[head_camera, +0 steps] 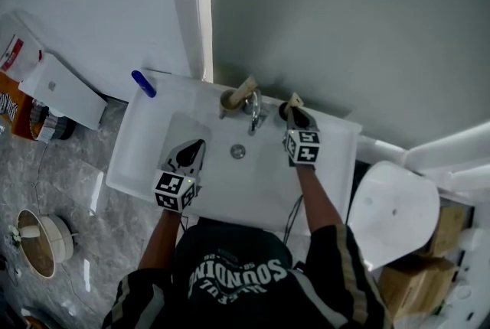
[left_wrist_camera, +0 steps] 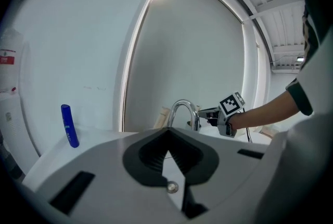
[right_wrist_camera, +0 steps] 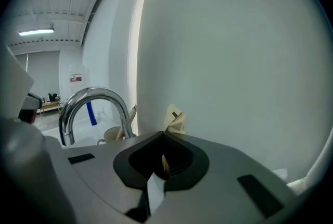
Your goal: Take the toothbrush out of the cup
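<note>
**Head view.** White sink against the wall, with the faucet at the middle of its back rim and the drain below it.
- Pale cup just left of the faucet, with a second toothbrush leaning out of it.
- Dark cup just right of the faucet. The toothbrush stands in it, not yet out, its beige top above the rim.
- Right claw at that cup's mouth, tips at the toothbrush.
- Left claw over the left part of the basin, well apart from both cups.
- Blue bottle on the sink's back left corner.

**Left gripper view.**
- Left claw closed, pads together, nothing between them. Touches nothing.
- Beyond it, the faucet and the beige second toothbrush just left of the spout.
- Right claw reaches in from the right behind the faucet.
- Blue bottle upright at far left.

**Right gripper view.**
- Right claw closed tight on the toothbrush. Thin beige shaft pinched between the pads; wider top with a dark mark rises above the jaws, in front of the wall.
- Dark cup hidden under the gripper's body.
- To the left, the faucet, the pale cup beside its base and the second toothbrush leaning out of that cup.
- Blue bottle small in the background.
</note>
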Motion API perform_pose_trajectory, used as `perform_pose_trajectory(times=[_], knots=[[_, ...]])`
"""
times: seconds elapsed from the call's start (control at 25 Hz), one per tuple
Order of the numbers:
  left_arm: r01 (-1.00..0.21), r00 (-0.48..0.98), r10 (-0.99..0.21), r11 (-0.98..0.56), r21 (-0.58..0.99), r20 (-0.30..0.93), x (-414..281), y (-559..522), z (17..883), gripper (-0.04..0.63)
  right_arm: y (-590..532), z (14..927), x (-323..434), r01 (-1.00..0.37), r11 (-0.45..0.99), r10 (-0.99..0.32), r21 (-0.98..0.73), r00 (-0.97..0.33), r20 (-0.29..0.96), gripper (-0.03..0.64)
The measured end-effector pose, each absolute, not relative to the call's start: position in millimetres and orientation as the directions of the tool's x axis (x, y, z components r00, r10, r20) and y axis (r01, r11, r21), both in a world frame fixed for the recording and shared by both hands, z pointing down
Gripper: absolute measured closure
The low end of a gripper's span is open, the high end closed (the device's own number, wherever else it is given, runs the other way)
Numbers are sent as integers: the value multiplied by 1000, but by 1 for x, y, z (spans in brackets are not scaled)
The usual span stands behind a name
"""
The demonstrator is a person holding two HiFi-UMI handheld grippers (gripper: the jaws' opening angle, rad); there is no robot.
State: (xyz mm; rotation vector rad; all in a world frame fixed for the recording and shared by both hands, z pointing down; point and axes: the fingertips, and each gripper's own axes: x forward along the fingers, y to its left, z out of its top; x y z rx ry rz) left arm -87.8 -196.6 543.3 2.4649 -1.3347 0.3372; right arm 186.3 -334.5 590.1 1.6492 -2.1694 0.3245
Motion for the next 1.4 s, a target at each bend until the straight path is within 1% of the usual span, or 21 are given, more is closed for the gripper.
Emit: perform_pose_trajectory(times=[0.36, 0.64, 0.76, 0.88, 1.0, 1.4], knots=[[-807, 587, -739, -569, 160, 332, -66, -198, 536, 597, -324, 525, 195, -959, 271, -925, 86, -235, 298, 618], [-759, 645, -694, -630, 166, 319, -37, -198, 534, 597, -311, 458, 221, -972, 220, -963, 84, -203, 178, 618], [-732, 674, -668, -660, 169, 315, -22, -197, 534, 597, -299, 438, 235, -978, 190, -973, 89, -176, 147, 618], [-703, 703, -638, -689, 174, 313, -4, -196, 536, 597, -288, 436, 254, -984, 156, -979, 91, -142, 146, 618], [-674, 730, -608, -717, 178, 313, 13, -194, 537, 597, -273, 448, 277, -991, 111, -980, 80, -96, 173, 620], [-602, 781, -524, -776, 187, 339, 57, -182, 547, 597, -213, 526, 341, -999, -38, -955, -20, 30, 294, 618]])
